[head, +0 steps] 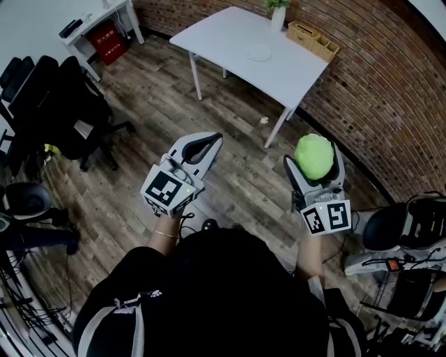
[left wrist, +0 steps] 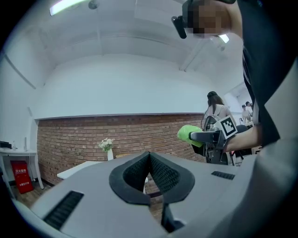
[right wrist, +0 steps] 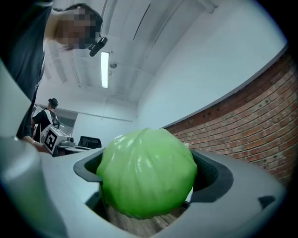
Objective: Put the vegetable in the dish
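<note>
Right gripper [head: 313, 164] is pinching the vegetable [right wrist: 146, 172], pads pressed on both its sides with the jaws spread wide. Left gripper [head: 212, 141] has its jaws pressed together with nothing in them.

The vegetable is a green, near-round head with no clear long axis. Faint ribs run bottom to top in the right gripper view; I can't tell which end is the stem. It's held in the air over the wood floor, well apart from the white table [head: 230, 35], on its near side.

The dish [head: 258, 52] sits on the table, near its middle. A vase [head: 278, 17] and baskets [head: 313, 40] stand at the table's far edge by the brick wall [head: 390, 90].

Readable writing: none. The cubes carry only square markers, and the print on the red box [head: 108, 40], left of the table, is too small to read.

The plant's top is cut off by the frame, and the jaws hide the vegetable's flanks.
</note>
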`<state>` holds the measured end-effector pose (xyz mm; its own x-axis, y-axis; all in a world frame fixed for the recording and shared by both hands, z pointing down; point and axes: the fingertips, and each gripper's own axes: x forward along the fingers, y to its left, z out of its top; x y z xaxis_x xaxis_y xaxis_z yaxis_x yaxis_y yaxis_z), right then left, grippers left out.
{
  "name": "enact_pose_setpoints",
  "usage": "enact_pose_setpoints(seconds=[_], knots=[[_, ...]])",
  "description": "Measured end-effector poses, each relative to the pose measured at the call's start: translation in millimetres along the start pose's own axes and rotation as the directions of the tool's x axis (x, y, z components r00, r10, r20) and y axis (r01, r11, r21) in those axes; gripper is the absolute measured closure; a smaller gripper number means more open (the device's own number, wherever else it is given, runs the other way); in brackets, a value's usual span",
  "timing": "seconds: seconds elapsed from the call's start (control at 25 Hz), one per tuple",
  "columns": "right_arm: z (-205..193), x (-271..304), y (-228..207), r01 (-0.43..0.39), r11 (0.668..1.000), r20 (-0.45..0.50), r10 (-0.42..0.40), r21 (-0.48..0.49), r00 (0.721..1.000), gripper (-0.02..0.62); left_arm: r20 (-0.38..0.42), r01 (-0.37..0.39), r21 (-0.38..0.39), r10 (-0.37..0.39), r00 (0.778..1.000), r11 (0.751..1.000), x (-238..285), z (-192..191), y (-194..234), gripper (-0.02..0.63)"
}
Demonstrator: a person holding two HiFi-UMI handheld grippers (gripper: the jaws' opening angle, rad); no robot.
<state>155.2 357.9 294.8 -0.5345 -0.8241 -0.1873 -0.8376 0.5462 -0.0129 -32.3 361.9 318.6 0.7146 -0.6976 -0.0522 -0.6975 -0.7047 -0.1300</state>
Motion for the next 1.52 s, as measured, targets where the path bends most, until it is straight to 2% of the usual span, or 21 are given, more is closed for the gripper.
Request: enact_pose_setpoints(seconds=[0.24, 0.64, 1.0, 1.24, 1.4, 1.52], knots=[[-3, 2, -8, -0.011, 1.000, -0.013, 0.011, 0.010, 1.000, 0.078, 0.007, 0.005, -0.040, -0.004, 1.000, 0.999, 14, -2, -7, 0.604], [-5, 3, -14, -0.073, 0.997, -0.039, 0.073, -0.016, 0.997, 0.078, -0.001, 0.009, -0.013, -0.010, 1.000, 1.000, 36, 2, -27, 0.604], [-11, -2, -16, -0.138, 0.990, -0.049, 0.137, -0.013, 0.989, 0.078, -0.010, -0.021, -0.011, 0.021, 1.000, 1.000, 40, -2, -47, 0.604], [-17, 7, -14, -0.160, 0.987, -0.055, 0.159, -0.012, 0.986, 0.078, -0.016, -0.037, -0.028, 0.037, 0.999, 0.999, 44, -3, -39, 0.604], [-17, 22, -17, -0.163, 0.986, -0.052, 0.162, -0.020, 0.985, 0.078, -0.006, -0.018, 0.009, 0.018, 1.000, 1.000, 54, -4, -27, 0.604], [-20, 37, -18, -0.161, 0.987, -0.055, 0.160, -0.027, 0.986, 0.078, 0.002, -0.016, -0.014, 0.016, 1.000, 1.000, 62, -5, -14, 0.604]])
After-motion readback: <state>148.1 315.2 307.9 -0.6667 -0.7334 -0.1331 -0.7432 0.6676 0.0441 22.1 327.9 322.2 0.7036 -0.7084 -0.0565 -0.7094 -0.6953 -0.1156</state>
